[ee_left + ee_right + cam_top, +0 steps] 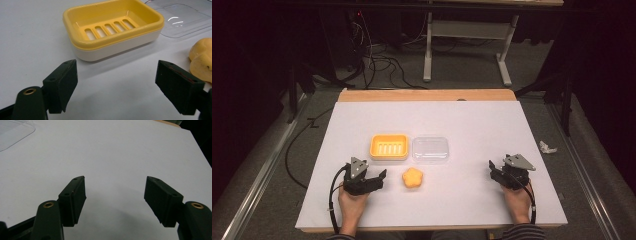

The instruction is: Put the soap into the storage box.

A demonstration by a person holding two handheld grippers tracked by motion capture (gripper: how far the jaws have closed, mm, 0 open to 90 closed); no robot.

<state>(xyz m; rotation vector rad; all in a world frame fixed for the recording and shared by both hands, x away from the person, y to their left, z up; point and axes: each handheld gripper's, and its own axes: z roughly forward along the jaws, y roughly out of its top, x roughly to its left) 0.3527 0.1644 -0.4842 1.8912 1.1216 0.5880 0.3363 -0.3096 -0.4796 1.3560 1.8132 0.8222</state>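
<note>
Both hands rest at near edge of bench (462, 120), each holding a tool. Left tool (374, 176) sits low on the white surface, jaws spread apart, released, nothing between them; in the left gripper view (116, 82) only bare bench shows in the gap. Right tool (495, 167) near right side of bench, jaws also wide and released, gripping nothing; right gripper view (115, 197) shows plain white surface between them.

Yellow flower-shaped soap (412, 178) lies flat on bench just right of left tool, close to its right jaw, not touching as far as I can tell; seen at right edge of left gripper view (201, 61). Yellow soap dish (389, 146) with slotted tray and white base sits just beyond left tool, upright, empty (112, 27). Clear plastic lid (430, 149) lies beside dish on its right, very close, contact unclear (185, 17); corner also in right gripper view (12, 132). Soap sits in front of the gap between dish and lid. Crumpled white scrap (547, 147) on floor right of bench
</note>
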